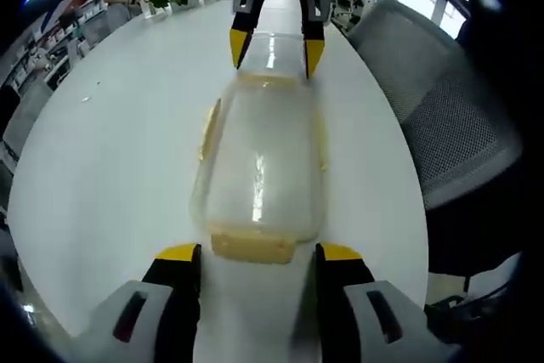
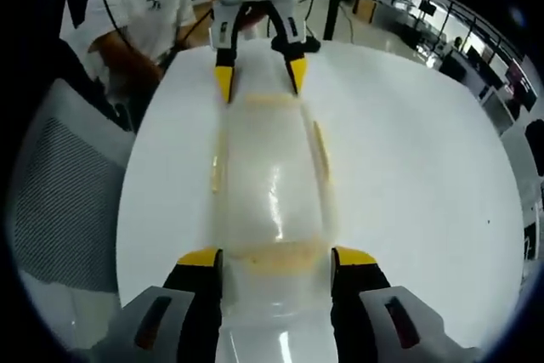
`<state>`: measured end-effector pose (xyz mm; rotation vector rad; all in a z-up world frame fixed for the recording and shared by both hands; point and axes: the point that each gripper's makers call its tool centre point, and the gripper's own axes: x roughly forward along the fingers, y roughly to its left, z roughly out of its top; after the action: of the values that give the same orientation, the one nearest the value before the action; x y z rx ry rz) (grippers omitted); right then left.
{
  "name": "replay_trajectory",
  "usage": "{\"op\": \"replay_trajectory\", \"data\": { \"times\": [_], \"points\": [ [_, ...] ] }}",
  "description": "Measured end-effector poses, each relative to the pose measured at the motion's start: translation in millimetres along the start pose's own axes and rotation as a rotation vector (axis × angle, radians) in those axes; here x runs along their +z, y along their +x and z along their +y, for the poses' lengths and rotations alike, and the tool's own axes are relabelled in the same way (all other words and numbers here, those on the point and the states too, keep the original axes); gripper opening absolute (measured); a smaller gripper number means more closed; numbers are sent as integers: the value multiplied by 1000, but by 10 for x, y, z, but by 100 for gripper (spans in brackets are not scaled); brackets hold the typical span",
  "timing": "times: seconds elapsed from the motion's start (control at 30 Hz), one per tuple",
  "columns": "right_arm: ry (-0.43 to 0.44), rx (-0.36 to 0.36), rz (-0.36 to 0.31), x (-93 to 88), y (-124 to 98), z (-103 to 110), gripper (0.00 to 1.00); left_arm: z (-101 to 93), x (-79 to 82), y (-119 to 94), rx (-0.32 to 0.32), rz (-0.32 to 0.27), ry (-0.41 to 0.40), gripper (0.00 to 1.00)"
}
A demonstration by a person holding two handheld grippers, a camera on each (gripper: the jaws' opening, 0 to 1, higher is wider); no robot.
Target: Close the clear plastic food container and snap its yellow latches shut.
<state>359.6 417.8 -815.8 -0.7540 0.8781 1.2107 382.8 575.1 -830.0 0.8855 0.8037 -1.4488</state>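
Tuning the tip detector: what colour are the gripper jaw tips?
Yellow, on black fingers; clearest on the left gripper in the left gripper view.

Views face each other, close, along container [image 1: 262,167] on white table [image 1: 110,159]; both share it.

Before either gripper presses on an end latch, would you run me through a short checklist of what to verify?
1. Lid seated on the container: looks ok, though the clear plastic makes the seal hard to judge.
2. Left gripper straddling the near end latch, jaws open: ok.
3. Right gripper straddling the opposite end latch, jaws open: ok.
4. End latches snapped down: cannot tell.
5. Side latches snapped down: cannot tell; one seems to flare outward.
6. Container resting flat on the white table: ok.
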Motion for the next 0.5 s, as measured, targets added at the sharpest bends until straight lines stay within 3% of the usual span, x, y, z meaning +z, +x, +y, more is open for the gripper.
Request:
{"op": "replay_trajectory", "data": {
  "times": [0.5],
  "points": [
    [-88, 58, 128, -126, 105, -23, 47, -3, -42, 48, -33, 49, 60, 49]
  ]
}}
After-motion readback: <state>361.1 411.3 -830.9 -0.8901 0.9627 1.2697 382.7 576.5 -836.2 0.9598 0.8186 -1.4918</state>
